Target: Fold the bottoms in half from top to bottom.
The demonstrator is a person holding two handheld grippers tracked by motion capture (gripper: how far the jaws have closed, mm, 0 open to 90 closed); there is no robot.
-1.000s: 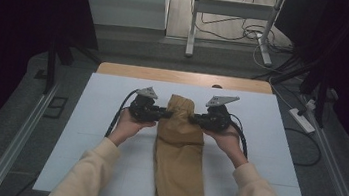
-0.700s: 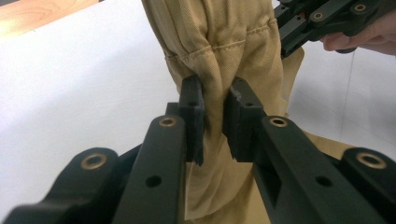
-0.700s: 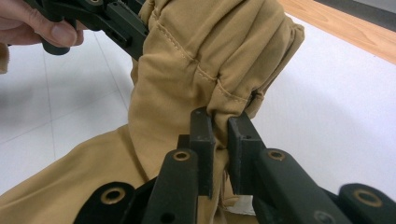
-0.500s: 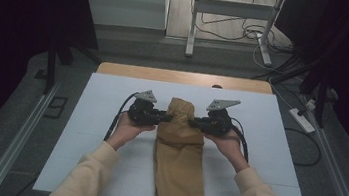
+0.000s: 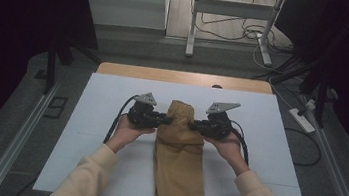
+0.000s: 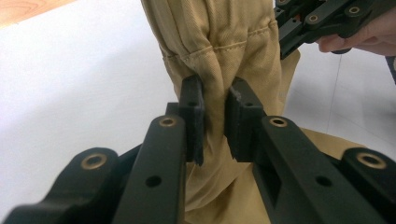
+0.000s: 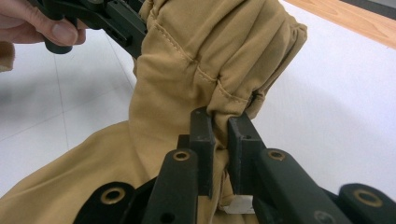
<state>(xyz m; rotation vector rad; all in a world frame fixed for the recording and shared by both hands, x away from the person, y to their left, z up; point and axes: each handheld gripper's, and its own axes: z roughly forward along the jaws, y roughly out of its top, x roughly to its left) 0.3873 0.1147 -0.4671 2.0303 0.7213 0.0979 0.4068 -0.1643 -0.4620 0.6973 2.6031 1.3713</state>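
Both grippers clamp tan trousers | near end cut off by frame

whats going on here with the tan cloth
A person is handling a tan garment on a white table with a hand-held gripper in each hand. The left gripper and the right gripper each pinch the bunched far end from opposite sides, fingers shut on the fabric. That end is lifted off the table, while the rest lies flat, running toward the person.
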